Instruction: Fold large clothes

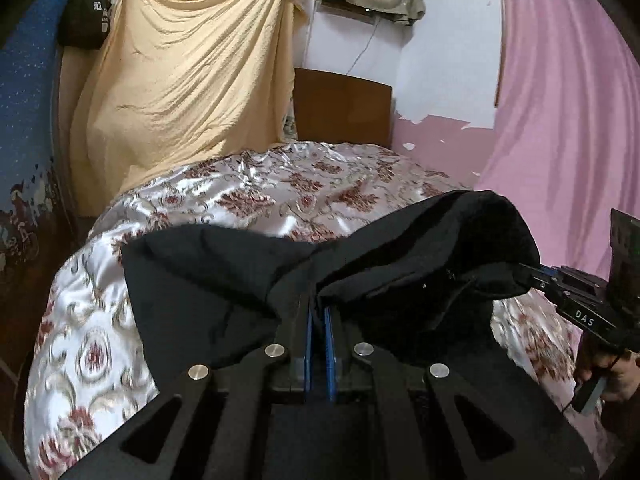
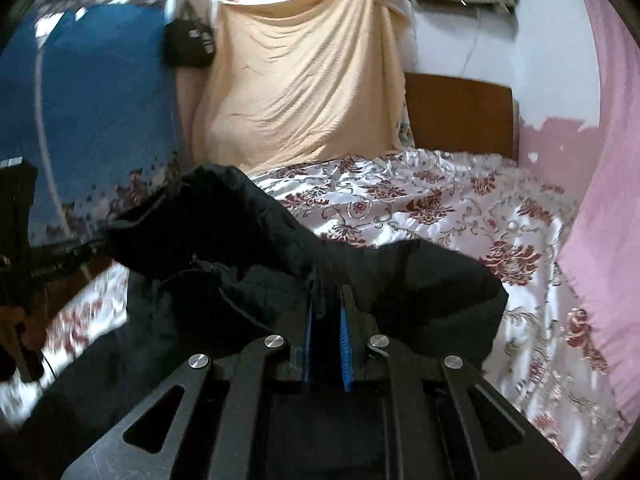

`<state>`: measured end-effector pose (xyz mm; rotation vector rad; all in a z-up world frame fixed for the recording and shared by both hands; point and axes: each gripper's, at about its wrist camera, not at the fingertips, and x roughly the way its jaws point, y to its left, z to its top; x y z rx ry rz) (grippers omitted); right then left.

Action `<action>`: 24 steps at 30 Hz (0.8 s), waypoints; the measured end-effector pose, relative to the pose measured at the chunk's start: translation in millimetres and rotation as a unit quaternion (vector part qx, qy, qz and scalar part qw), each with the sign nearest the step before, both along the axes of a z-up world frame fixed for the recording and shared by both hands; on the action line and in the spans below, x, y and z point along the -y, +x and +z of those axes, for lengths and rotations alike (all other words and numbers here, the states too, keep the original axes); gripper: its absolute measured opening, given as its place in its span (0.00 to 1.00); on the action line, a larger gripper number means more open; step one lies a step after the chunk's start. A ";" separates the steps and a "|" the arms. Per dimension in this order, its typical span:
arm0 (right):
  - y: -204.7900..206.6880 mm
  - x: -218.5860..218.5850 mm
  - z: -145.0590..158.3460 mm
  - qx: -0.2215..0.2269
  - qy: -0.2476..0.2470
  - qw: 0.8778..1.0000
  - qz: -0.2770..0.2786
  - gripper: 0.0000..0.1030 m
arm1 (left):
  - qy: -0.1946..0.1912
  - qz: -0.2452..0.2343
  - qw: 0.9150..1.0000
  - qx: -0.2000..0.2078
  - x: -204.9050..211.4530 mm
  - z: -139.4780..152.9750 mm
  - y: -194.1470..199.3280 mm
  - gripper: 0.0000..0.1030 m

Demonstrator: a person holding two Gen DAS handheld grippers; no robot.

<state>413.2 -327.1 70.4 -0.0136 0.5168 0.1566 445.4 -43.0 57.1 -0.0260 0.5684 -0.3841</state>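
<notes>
A large black garment [image 1: 224, 280] hangs bunched between both grippers, above a bed with a shiny floral cover [image 1: 280, 184]. My left gripper [image 1: 319, 304] is shut on an edge of the black cloth, which drapes over its fingertips. The right gripper [image 1: 536, 276] shows at the right edge of the left wrist view, its tip buried in a raised fold. In the right wrist view, my right gripper [image 2: 326, 304] is shut on a fold of the garment [image 2: 248, 240]. The left gripper [image 2: 92, 244] enters from the left edge, holding the other raised end.
The floral bed cover [image 2: 440, 200] stretches back to a brown headboard [image 1: 342, 108]. A yellow sheet [image 1: 188, 80] hangs on the back wall beside a black bag [image 1: 84, 20]. A pink curtain [image 1: 560, 100] hangs on the right, a blue patterned panel [image 2: 88, 100] on the left.
</notes>
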 end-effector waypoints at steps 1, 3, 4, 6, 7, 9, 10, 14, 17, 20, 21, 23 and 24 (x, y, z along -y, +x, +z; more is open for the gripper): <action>-9.6 -2.8 -3.2 0.000 -0.013 1.000 0.003 0.10 | 0.001 -0.004 1.000 -0.005 -2.1 -6.1 -7.4 0.06; -20.5 -6.7 -9.7 -0.004 -0.030 1.000 0.004 0.10 | -0.002 -0.002 1.000 -0.015 -5.5 -17.6 -12.1 0.05; -23.7 -7.3 -15.1 -0.010 -0.035 0.999 0.005 0.10 | -0.004 0.001 1.000 -0.024 -6.6 -25.1 -12.6 0.05; -24.1 -7.7 -24.6 -0.021 -0.042 0.999 0.002 0.10 | -0.010 0.006 0.999 -0.036 -7.6 -36.5 -15.6 0.05; -23.3 -8.1 -29.1 -0.026 -0.042 0.999 -0.001 0.10 | -0.010 0.009 0.999 -0.042 -7.3 -44.0 -13.4 0.05; -19.1 -6.8 -41.7 -0.039 -0.043 0.998 -0.005 0.09 | -0.010 0.013 0.999 -0.048 -5.2 -54.0 -10.9 0.05; -16.2 -6.6 -48.1 -0.045 -0.045 0.998 -0.008 0.09 | -0.010 0.015 0.998 -0.053 -4.9 -59.4 -7.6 0.05; 1.7 -1.6 -76.8 -0.073 -0.044 0.996 -0.018 0.09 | -0.004 0.024 0.997 -0.076 -2.9 -86.7 10.8 0.05; 14.2 -1.8 -96.4 -0.090 -0.043 0.995 -0.026 0.09 | 0.005 0.028 0.996 -0.087 -0.1 -105.4 25.3 0.05; 29.1 -0.4 -111.6 -0.099 -0.042 0.994 -0.036 0.09 | 0.015 0.030 0.995 -0.095 3.4 -118.0 38.3 0.05; 30.1 -1.5 -112.5 -0.099 -0.040 0.994 -0.037 0.09 | 0.016 0.030 0.995 -0.096 3.6 -119.6 41.2 0.05; 32.4 0.8 -110.8 -0.097 -0.033 0.994 -0.038 0.09 | 0.014 0.028 0.994 -0.100 3.0 -120.5 45.7 0.05; 32.1 1.5 -111.0 -0.096 -0.030 0.994 -0.036 0.09 | 0.011 0.027 0.994 -0.101 2.0 -119.8 45.8 0.05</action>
